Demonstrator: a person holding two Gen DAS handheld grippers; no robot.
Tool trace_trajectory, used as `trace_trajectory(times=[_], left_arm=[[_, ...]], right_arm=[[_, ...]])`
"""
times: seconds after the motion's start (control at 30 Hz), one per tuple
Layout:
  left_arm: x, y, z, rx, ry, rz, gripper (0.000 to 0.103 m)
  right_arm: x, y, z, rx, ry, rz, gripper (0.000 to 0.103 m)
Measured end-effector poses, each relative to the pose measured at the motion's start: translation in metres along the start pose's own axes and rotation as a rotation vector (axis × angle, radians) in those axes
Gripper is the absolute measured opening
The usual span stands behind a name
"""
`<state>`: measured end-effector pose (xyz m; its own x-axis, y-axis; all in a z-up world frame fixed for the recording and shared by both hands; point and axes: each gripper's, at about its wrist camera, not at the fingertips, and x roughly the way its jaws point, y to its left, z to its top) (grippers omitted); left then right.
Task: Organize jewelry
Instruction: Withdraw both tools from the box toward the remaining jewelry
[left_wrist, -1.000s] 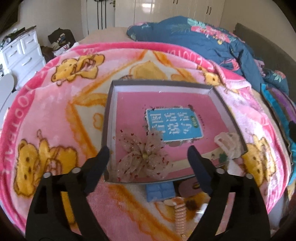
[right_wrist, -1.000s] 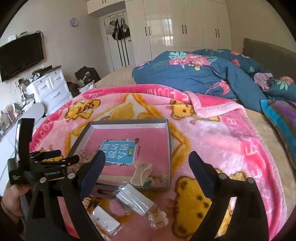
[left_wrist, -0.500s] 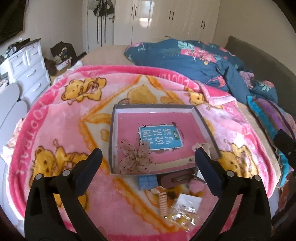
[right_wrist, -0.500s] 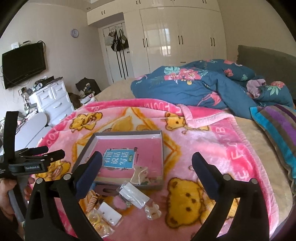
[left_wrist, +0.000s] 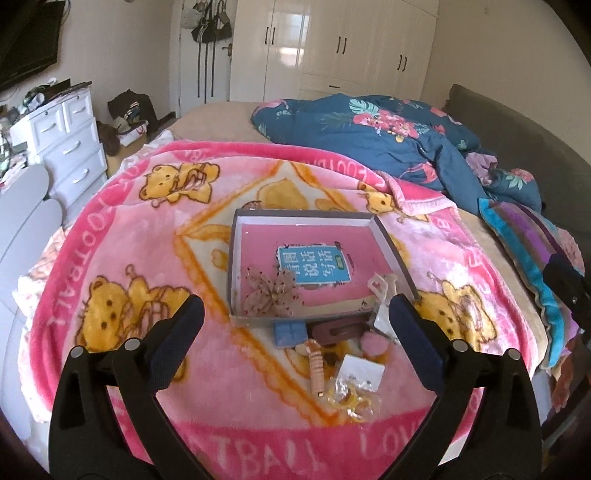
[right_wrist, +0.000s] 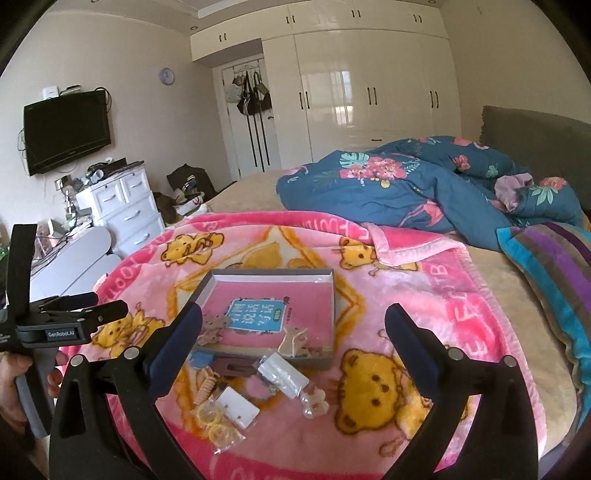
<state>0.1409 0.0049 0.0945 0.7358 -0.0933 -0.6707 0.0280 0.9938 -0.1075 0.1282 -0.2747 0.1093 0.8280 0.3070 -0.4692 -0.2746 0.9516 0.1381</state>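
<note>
Bedroom light falls on a bed spread with a plush pink bear-print blanket (left_wrist: 122, 258), and both tongs hang above it with nothing in them: the left tongs (left_wrist: 295, 317) stand wide apart, and the right tongs (right_wrist: 293, 328) are just as wide. Below and ahead of them, loose on the blanket, lies the unsorted jewelry: a coiled peach spiral hair tie (left_wrist: 317, 363), a crinkly clear packet of yellow rings (right_wrist: 218, 424), a white earring card (right_wrist: 237, 408), a brown flat hair clip (left_wrist: 338, 329) and a small blue square card (left_wrist: 291, 332). Beyond sits the shallow grey cardboard box (left_wrist: 233, 254), its floor covered by a pink book; inside rest a gauzy beige fabric flower (left_wrist: 271, 291) near the front left corner and a cream bow clip (right_wrist: 293, 341) at the front right. All of it looks light. The packet is likely slippery and soft, best pinched at a free edge; the card is thin and stiff, so an edge grip suits it; the spiral tie will squash, so taking it across its middle seems safest. The soft blanket may yield under any downward press.
</note>
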Motion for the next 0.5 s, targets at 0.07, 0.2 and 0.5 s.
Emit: trace_trajectory(times=[0.07,0.2,0.5], left_arm=[[-0.004,-0.002,-0.006,0.011,0.001,0.003,0.094],[-0.007,-0.007,-0.021,0.031,0.014,-0.006,0.094],[0.000,-0.014,-0.052,0.047,0.057,-0.027,0.094]], right_arm=[[-0.006,0.001,-0.004,-0.001,0.003,0.008,0.099],[-0.013,0.003,-0.014,-0.009,0.014,0.013,0.099],[-0.013,0.008,-0.044,-0.046,0.057,0.011,0.099]])
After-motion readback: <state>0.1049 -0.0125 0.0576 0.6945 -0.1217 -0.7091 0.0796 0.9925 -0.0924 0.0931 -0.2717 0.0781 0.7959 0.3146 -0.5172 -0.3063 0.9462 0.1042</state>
